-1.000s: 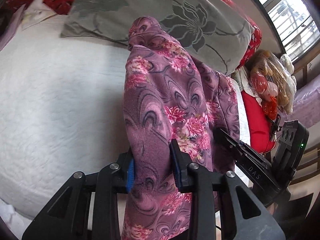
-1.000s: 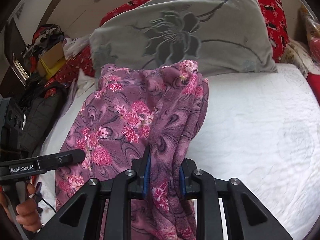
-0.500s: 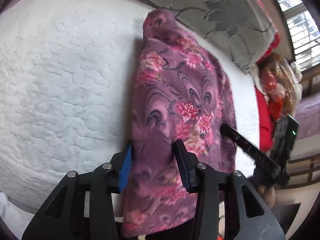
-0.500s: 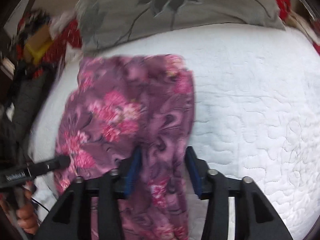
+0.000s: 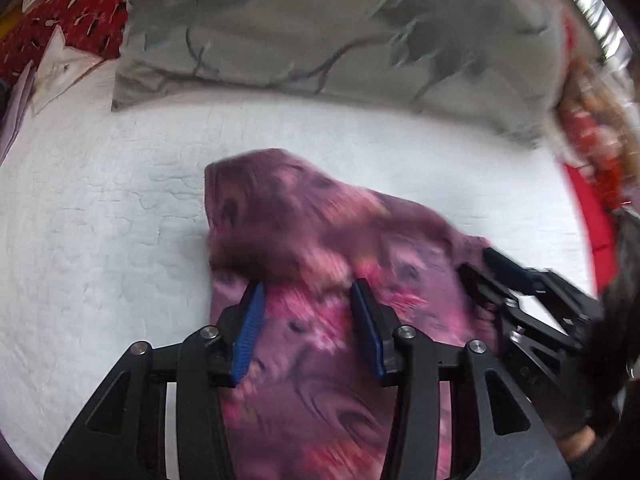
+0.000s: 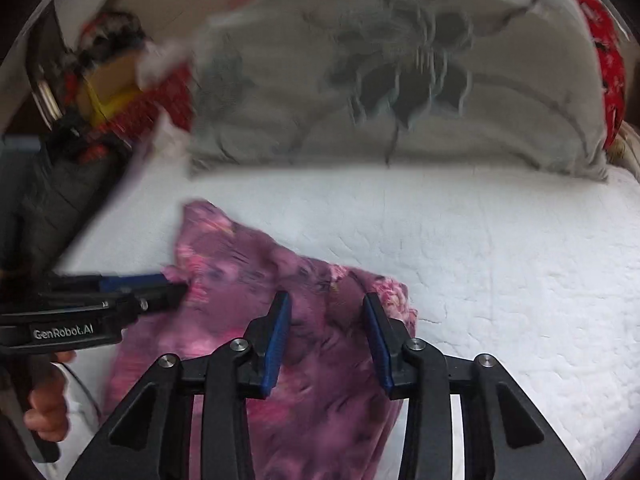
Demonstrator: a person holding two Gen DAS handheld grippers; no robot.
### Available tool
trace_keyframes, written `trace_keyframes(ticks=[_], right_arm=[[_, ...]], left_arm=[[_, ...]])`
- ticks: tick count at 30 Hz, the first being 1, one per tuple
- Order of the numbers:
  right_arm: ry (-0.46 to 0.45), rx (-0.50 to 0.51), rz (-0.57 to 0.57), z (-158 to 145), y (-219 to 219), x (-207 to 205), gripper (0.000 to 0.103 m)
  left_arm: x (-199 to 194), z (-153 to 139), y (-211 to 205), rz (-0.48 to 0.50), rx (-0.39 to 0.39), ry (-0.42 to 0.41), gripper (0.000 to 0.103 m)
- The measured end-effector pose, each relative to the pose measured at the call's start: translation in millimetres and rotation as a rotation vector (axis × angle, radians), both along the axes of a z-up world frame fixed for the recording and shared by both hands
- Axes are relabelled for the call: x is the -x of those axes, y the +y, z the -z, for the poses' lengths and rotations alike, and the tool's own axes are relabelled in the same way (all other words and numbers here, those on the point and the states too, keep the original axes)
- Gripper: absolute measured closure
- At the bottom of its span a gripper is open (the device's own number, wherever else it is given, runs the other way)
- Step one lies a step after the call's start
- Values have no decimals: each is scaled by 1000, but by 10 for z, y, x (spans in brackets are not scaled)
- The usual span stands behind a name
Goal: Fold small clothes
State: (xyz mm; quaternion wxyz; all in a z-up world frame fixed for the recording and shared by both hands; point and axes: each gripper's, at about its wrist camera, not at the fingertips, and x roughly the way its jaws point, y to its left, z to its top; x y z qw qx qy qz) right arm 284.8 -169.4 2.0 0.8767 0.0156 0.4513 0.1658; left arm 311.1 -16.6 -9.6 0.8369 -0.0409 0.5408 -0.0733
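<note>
My left gripper (image 5: 306,322) and right gripper (image 6: 325,334) stood over the purple floral fleece garment (image 5: 320,248), which lay crumpled on the white quilted bed (image 6: 500,264) just short of the grey flower-print pillow (image 6: 400,80); both views were blurred. The left fingers (image 5: 246,340) were opening with fleece between them, the pads clear of the cloth so far as I could judge; the right fingers (image 6: 276,344) were closing with fleece between them, not yet pressing it. The fold looked barely begun, in my judgement; the cloth sat bunched, its far corner humped. To do this step well I reckoned each gripper should take one edge only, draw the fleece flat across the quilt, then let go with the corners level.
</note>
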Motion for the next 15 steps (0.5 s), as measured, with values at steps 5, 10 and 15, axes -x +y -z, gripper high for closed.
trace_keyframes(ticks=[5, 10, 15], right_arm=[[11, -17, 2, 137, -52, -185, 68], [-9, -98, -94, -186, -211, 140, 63], [51, 58, -164, 238, -132, 482, 34]], left_arm=[[-107, -94, 203, -33, 92, 29, 60], [478, -413, 458, 8, 96, -76, 50], [743, -98, 398, -12, 10, -49, 42]])
